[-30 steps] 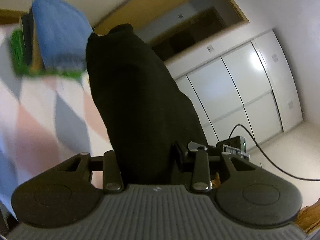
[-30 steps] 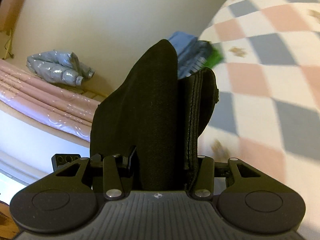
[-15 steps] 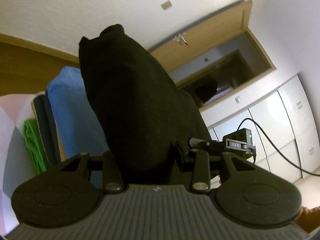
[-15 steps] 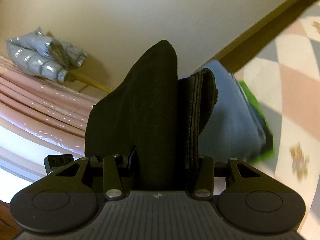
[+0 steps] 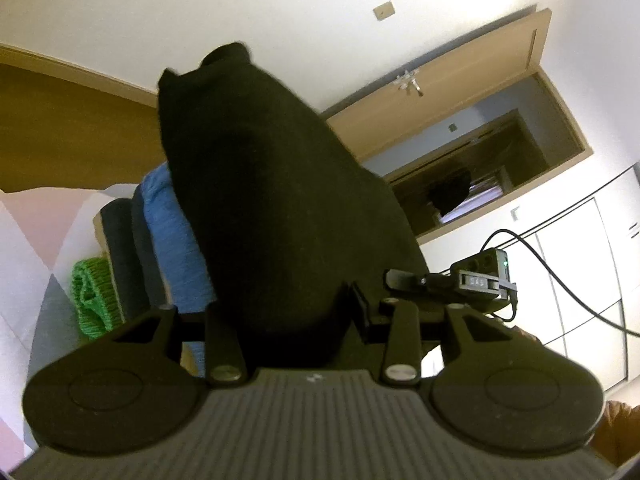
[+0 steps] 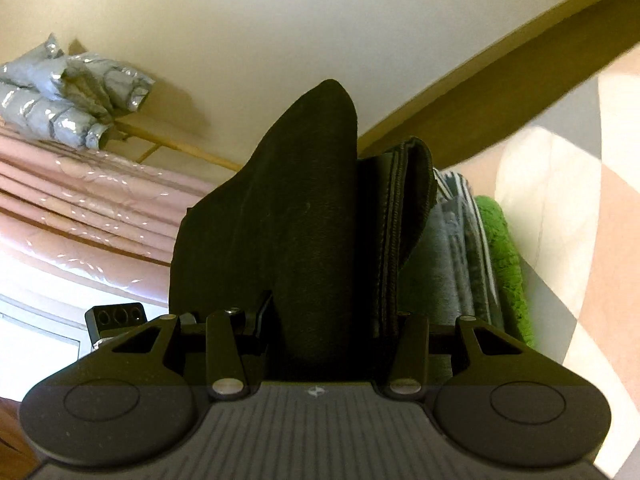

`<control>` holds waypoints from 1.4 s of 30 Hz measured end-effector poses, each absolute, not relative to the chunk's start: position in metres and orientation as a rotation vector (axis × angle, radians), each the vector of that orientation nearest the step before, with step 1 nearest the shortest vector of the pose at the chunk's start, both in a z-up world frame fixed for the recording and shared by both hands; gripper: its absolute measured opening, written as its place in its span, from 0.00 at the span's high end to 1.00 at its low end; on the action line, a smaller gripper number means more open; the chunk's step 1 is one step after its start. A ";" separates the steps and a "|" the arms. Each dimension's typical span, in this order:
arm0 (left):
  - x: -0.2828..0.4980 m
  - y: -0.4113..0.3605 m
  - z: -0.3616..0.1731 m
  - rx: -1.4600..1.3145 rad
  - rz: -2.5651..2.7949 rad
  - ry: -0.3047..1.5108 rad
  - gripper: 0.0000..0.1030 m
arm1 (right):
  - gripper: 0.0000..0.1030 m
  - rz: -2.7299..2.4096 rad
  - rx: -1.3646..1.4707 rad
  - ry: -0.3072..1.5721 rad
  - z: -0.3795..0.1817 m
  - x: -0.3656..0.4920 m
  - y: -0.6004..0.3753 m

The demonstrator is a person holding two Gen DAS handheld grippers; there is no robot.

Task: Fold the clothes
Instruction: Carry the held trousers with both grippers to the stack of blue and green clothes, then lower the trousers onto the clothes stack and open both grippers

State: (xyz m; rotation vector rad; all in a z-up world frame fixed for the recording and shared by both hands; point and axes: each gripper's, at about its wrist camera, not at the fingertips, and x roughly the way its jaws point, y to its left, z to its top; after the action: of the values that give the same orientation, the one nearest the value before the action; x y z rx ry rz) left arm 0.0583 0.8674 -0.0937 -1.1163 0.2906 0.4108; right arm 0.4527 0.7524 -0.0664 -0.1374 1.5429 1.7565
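Left gripper (image 5: 288, 312): jaws clenched on the black garment (image 5: 272, 208), which fills the gap between them and rises up the middle of the view.
Right gripper (image 6: 328, 320): jaws likewise clamped on the black garment (image 6: 288, 232); a stitched hem or band (image 6: 394, 240) sits bunched on its right side.
Where the garment is: held off the bed by both grippers, near the stack of folded clothes (image 5: 160, 240).
Orientation: long axis runs forward along the fingers in both views, the free end pointing away towards the wall (image 5: 200, 12); layers look doubled over.
Stack: blue, dark and green pieces lie piled on the checked bedcover (image 6: 592, 240).
Progress: several items appear folded already; this one seems folded and carried, not yet set down.
Left to do: probably laying it on the stack, then letting go.
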 end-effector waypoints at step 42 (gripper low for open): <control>-0.005 0.848 -0.060 -1.034 0.584 0.342 0.54 | 0.09 1.424 -0.031 1.207 -0.053 0.470 0.687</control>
State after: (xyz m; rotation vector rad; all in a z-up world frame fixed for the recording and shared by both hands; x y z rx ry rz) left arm -0.0050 0.8480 -0.0595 -1.0344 0.3419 0.5838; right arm 0.4703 0.6870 -0.0528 -0.0309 1.2074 1.4239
